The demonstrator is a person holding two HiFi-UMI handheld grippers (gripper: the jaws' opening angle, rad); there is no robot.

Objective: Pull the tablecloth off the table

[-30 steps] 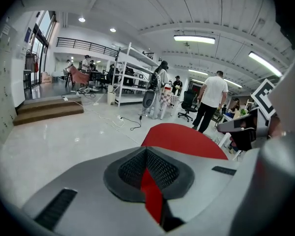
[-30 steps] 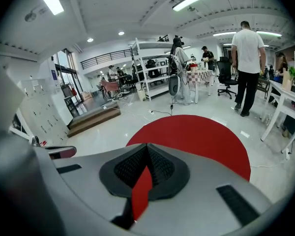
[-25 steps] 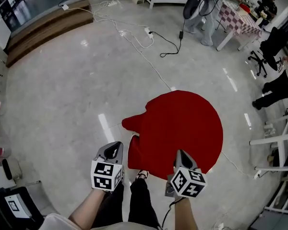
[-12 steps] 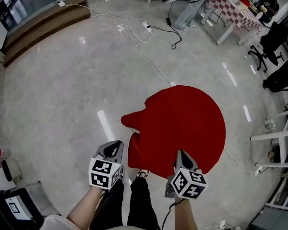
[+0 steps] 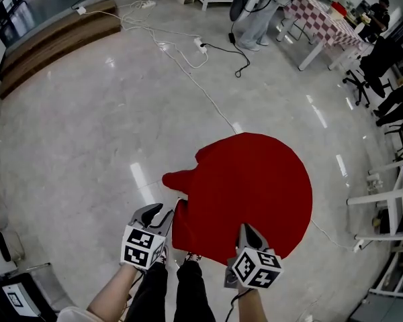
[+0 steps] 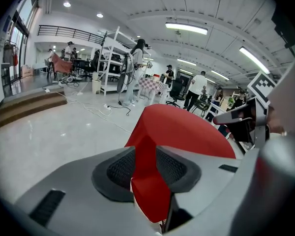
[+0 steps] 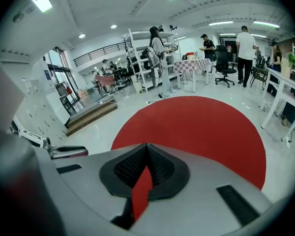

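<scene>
The red tablecloth (image 5: 248,186) spreads as a round sheet in front of me, with a bunched lobe on its left side. My left gripper (image 5: 159,215) is at the cloth's near left edge. Its jaws are opening, and a fold of the cloth (image 6: 146,181) still lies loose between the parted pads (image 6: 119,167). My right gripper (image 5: 246,231) is at the near edge, shut on a thin strip of cloth (image 7: 141,193), with the rest of the cloth (image 7: 196,127) stretching away beyond it. The table itself is hidden under the cloth.
White cables (image 5: 188,56) run over the glossy floor beyond the cloth. A wooden platform (image 5: 54,29) lies at far left. A person (image 5: 255,9) stands by a checkered table (image 5: 326,25) at the back right. White frames (image 5: 389,206) and office chairs (image 5: 363,66) line the right side.
The left gripper's jaws have parted around the cloth's edge. Both grippers have drawn a little nearer to me, and the cloth's left lobe has shifted.
</scene>
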